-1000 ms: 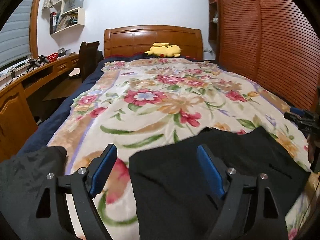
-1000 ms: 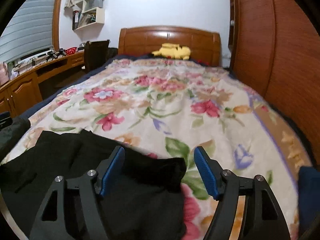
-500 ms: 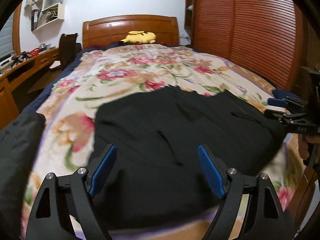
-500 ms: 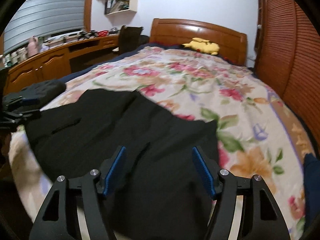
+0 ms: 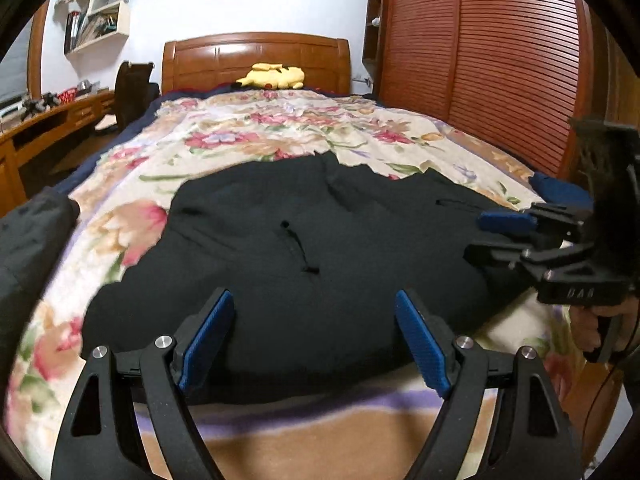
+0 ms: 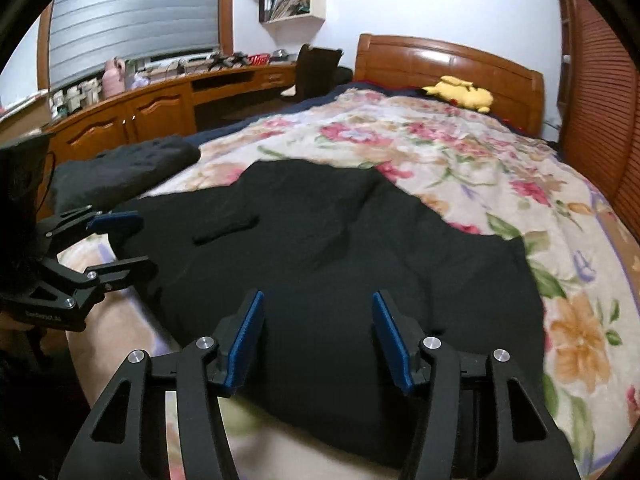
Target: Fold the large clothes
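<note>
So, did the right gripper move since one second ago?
Yes. The right gripper has pulled back toward the foot of the bed: the headboard looks farther, more black garment shows, and its jaws have been closing, gripping nothing.

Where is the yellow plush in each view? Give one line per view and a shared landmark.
Left wrist: the yellow plush lies top centre, at the head of the bed against the headboard.
Right wrist: the plush lies upper right, again against the headboard.
Shared landmark: the black garment spread on the floral blanket, near each camera.
</note>
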